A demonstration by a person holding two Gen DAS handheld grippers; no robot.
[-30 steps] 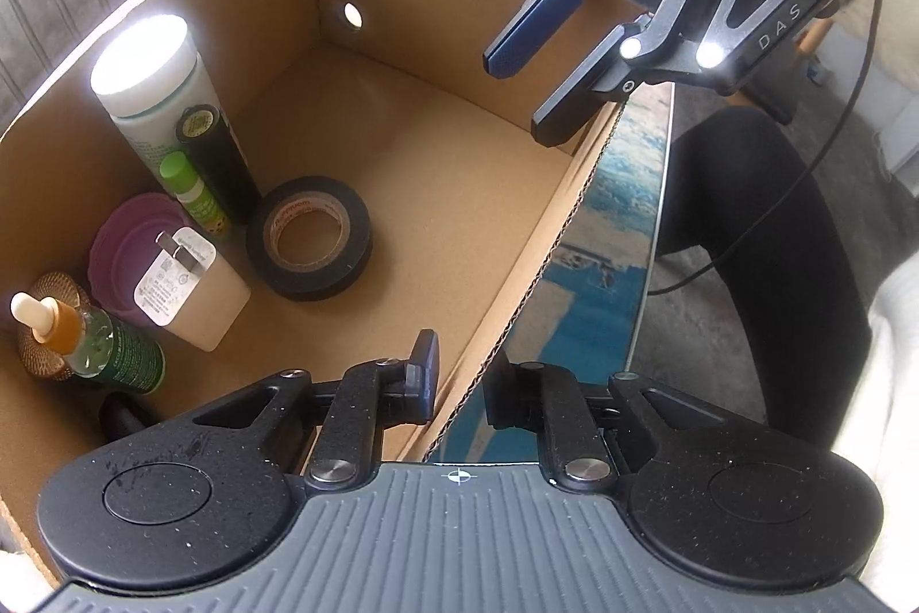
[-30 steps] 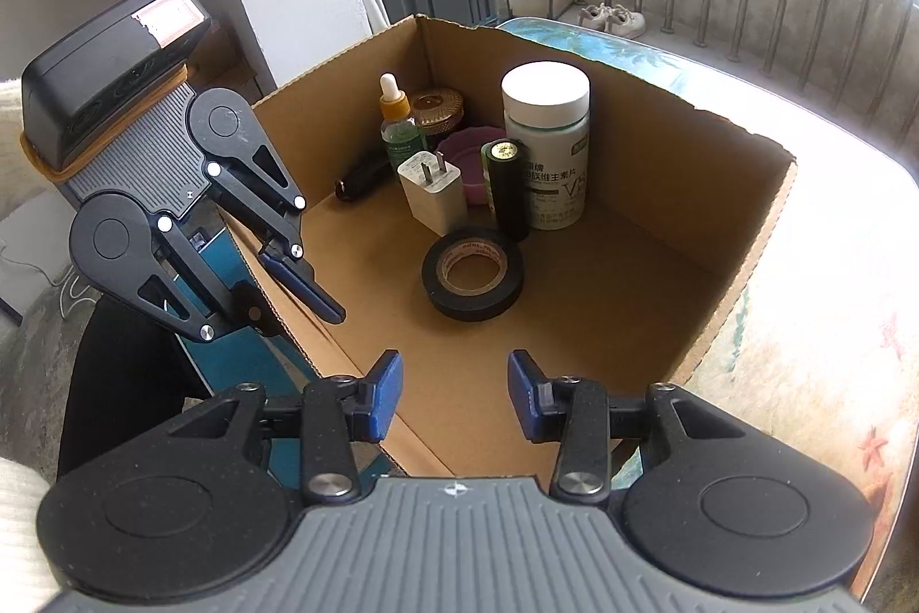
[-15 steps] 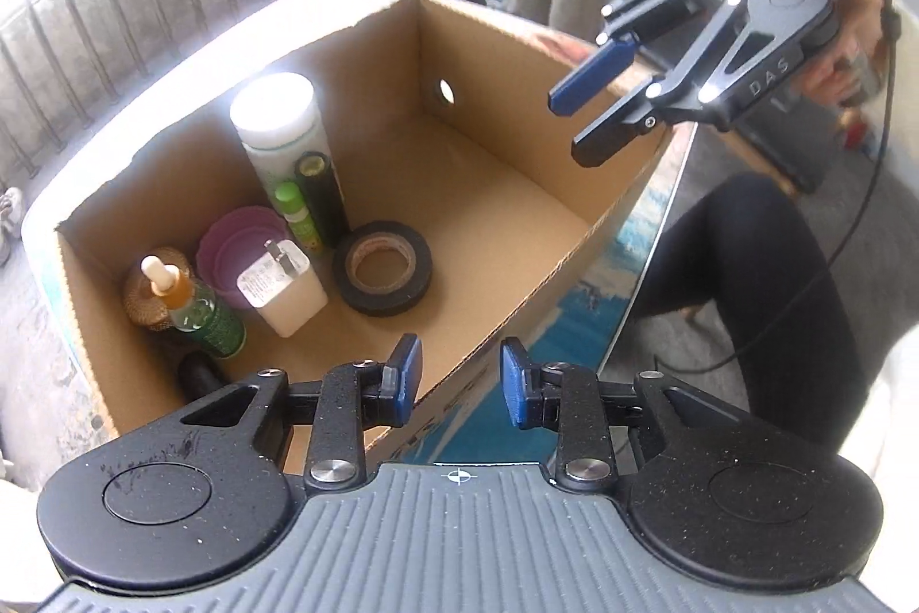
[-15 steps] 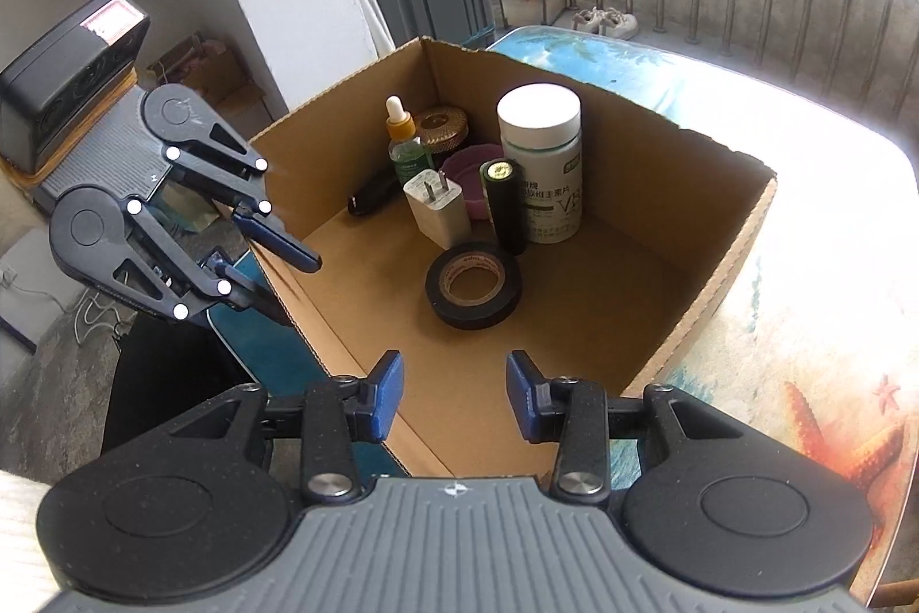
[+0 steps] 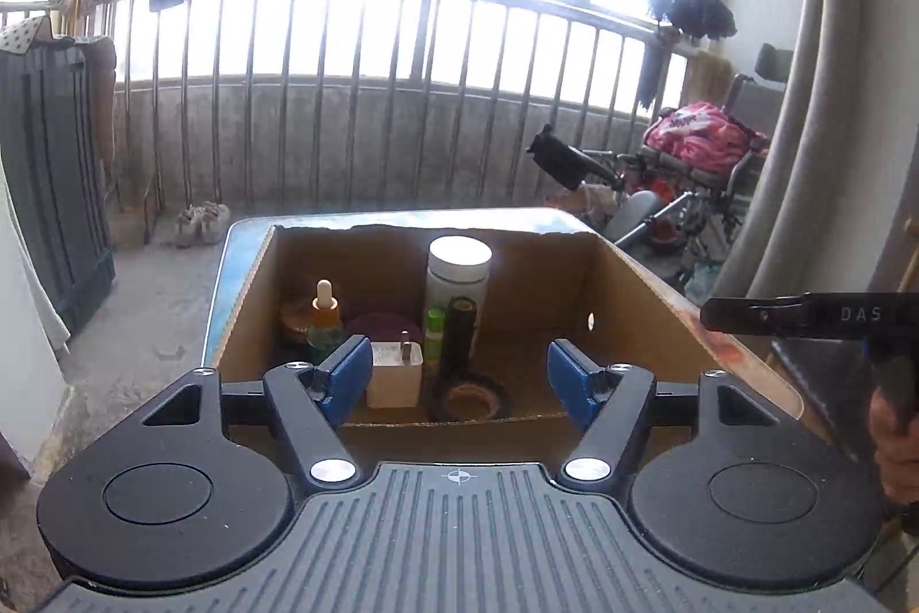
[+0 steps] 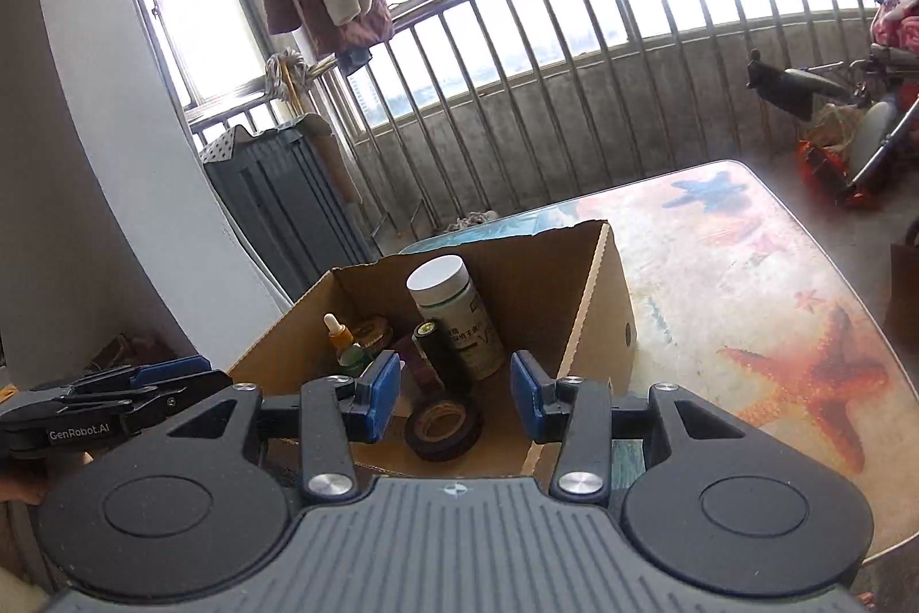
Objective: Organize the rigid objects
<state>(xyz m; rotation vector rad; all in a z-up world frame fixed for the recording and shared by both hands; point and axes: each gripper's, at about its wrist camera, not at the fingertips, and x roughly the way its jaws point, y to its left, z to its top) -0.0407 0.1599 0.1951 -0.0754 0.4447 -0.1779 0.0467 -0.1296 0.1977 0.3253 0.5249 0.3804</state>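
Several small things stand in our cardboard box [image 5: 643, 320] on the table [image 6: 746, 280]: a white-capped bottle [image 5: 458, 277], a dropper bottle [image 5: 324, 320], a white charger [image 5: 395, 374] and a roll of black tape [image 6: 442, 428]. We hold both grippers before the near wall. Our left gripper [image 5: 459, 377] has just been opening, its jaws wide apart and empty; our right gripper [image 6: 454, 397] stands apart too, gripping nothing.
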